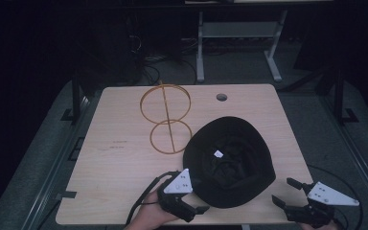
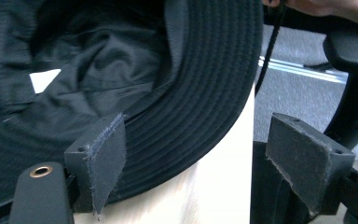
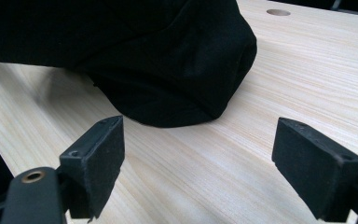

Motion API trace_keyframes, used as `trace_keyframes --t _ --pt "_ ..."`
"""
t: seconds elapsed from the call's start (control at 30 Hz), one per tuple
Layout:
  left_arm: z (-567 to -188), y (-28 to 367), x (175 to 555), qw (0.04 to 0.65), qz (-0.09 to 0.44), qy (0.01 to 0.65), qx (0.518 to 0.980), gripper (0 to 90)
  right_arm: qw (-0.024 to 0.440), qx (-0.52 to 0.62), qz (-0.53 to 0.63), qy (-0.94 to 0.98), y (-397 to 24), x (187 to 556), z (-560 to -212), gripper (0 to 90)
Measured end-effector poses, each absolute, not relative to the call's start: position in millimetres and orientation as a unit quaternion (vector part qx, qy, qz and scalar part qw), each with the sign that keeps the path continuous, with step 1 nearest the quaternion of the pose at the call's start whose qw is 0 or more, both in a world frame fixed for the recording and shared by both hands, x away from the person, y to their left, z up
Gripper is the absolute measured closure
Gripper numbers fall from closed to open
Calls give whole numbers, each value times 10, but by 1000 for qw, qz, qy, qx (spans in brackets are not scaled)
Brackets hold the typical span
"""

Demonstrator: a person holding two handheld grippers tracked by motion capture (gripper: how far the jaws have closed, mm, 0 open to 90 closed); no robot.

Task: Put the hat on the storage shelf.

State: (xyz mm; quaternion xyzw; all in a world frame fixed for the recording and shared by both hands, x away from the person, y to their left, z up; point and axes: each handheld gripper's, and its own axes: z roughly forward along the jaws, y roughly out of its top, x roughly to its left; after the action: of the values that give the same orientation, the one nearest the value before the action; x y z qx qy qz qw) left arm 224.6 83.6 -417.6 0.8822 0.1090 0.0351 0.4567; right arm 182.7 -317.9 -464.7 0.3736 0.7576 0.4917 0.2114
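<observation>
The high view looks forward and down from above the person's side, taking in the whole table (image 1: 124,158) with the floor and desk legs beyond. The left gripper view rides low at the table's near edge, very close to the black hat (image 2: 205,93), facing across its upturned brim toward the floor at the far side. The right gripper view sits just above the tabletop, facing the hat's crown (image 3: 168,70) from near. All three share the hat and the wood beside it.
</observation>
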Motion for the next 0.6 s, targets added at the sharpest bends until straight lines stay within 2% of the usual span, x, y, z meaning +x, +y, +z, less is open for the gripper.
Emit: trace_keyframes --t 0.37,0.6 --pt "-4311 473 2173 425 32 75 901 186 208 371 493 759 -3171 1831 -4649 165" --pt "-4447 278 2192 398 68 59 913 169 205 369 493 761 -3155 1835 -4643 165"
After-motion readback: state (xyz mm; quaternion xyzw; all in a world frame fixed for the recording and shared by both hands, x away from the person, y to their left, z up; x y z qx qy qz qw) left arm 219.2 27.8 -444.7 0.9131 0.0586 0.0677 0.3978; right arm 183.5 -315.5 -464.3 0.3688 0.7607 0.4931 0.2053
